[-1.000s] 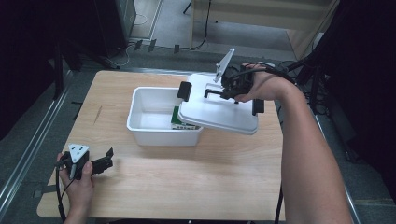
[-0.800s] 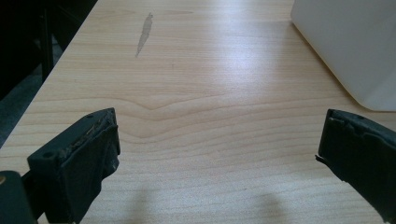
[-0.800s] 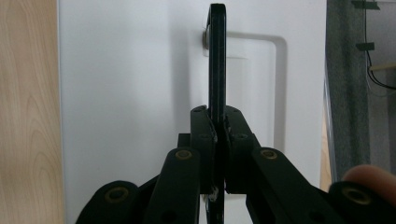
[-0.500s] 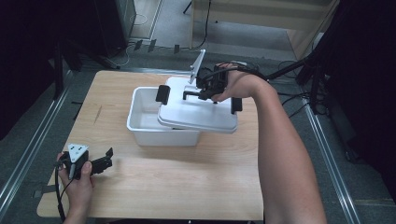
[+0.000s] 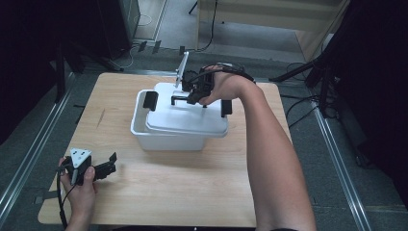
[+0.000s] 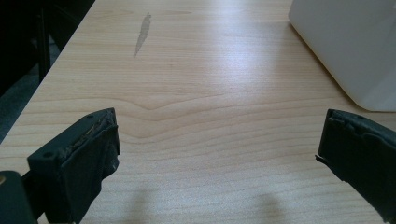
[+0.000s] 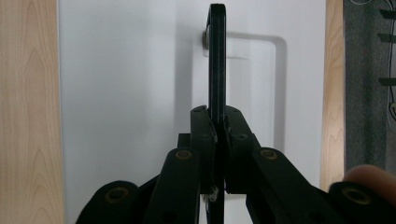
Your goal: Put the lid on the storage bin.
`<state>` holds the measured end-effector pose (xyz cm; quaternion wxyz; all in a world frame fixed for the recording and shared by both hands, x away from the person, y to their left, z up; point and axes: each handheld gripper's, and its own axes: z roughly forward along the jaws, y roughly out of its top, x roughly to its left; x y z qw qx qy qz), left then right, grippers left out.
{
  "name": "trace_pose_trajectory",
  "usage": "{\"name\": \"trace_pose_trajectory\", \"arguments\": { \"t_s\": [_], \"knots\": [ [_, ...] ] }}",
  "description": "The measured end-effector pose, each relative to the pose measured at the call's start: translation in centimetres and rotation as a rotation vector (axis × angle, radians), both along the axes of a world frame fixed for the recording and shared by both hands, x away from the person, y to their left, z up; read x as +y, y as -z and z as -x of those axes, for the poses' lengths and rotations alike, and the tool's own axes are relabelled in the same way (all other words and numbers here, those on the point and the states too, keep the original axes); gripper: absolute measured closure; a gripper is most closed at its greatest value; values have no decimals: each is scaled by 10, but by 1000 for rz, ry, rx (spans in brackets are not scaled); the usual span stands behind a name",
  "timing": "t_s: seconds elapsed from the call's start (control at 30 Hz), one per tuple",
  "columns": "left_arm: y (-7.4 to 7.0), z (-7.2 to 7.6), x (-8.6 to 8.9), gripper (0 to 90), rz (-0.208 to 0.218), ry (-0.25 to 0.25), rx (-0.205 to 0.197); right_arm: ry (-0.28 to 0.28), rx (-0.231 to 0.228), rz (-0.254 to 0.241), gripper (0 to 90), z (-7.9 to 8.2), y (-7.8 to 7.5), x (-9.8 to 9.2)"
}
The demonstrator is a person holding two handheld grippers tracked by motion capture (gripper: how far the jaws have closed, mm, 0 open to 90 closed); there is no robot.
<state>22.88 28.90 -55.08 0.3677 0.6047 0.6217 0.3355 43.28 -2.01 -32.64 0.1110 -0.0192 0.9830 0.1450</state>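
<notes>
White plastic makes up both the storage box (image 5: 163,137) and its lid (image 5: 185,118), which sit near the middle of the wooden worktop (image 5: 183,187), towards its far edge. The lid lies over most of the box, shifted towards the right edge, so a strip of the box's open top shows at the left. Black latches stand at the lid's two ends. The right gripper (image 5: 191,94) is over the lid with its fingers (image 7: 203,135) clenched on the lid's thin black handle (image 7: 216,60), which runs upright between them in the right gripper view. The left gripper (image 5: 103,168) rests near the worktop's near left corner, well apart from the box, its fingers (image 6: 88,154) released and spread wide over bare wood, with a corner of the box ahead.
</notes>
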Motion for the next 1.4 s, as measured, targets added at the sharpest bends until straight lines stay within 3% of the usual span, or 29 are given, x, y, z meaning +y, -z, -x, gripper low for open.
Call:
{"name": "trace_pose_trajectory", "arguments": {
  "t_s": [0.8,1.4],
  "knots": [
    [0,1,0,0,6,6,-4,-41,27,9,852,-3,10,46],
    [0,1,0,0,10,7,-3,-38,40,32,852,-7,20,55]
  ]
}}
